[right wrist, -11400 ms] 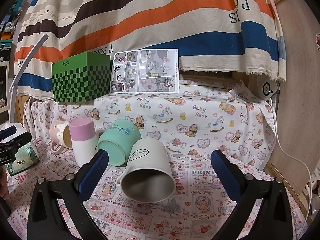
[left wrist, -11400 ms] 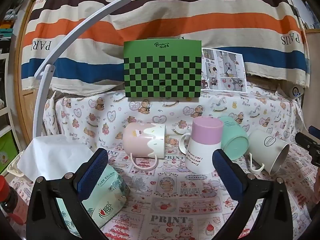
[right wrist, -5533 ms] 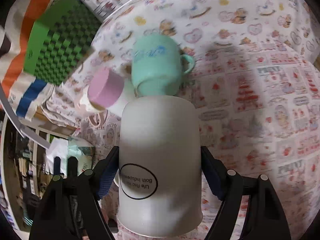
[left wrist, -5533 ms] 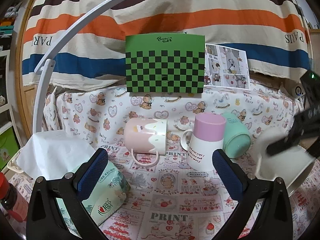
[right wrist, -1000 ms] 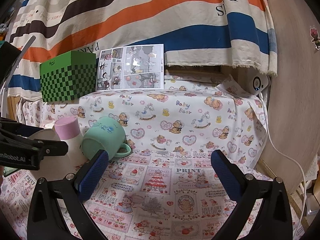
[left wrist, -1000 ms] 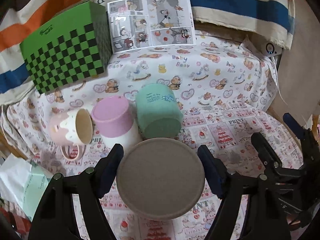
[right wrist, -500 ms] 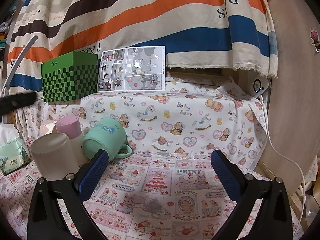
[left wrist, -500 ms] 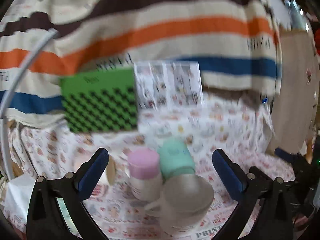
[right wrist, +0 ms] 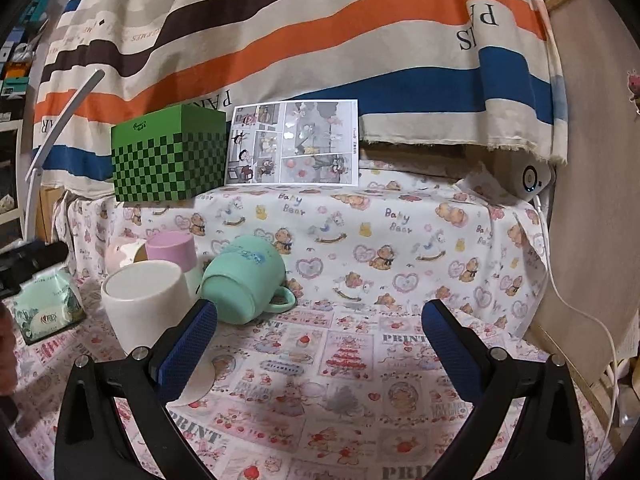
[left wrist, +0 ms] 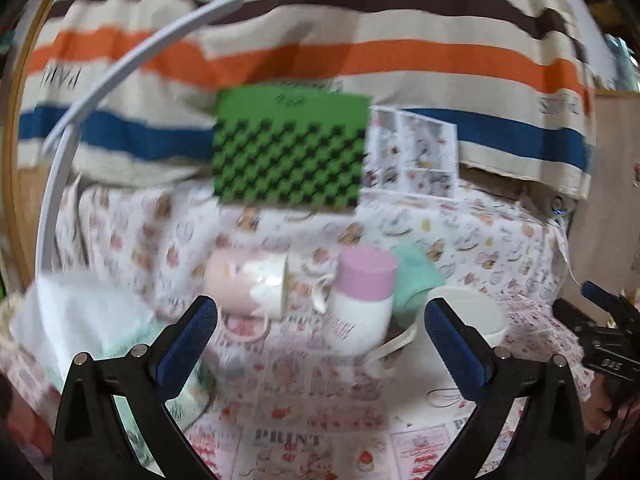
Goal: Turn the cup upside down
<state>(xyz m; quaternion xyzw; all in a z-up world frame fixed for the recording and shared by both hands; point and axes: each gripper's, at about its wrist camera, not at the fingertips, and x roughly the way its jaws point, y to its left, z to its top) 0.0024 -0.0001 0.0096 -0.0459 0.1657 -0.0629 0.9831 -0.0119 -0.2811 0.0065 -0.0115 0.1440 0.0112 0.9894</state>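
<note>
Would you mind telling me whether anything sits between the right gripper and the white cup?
Nothing visible does. The white cup stands base-up just beyond the right gripper, left of its open fingers; only bare tablecloth lies between.

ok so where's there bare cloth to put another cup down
Free: the cloth right of the teal mug, out to the white cable, and the near strip between the right gripper fingers. Crowded: the left, where white cup, pink-topped cup and wipes pack cluster.
</note>
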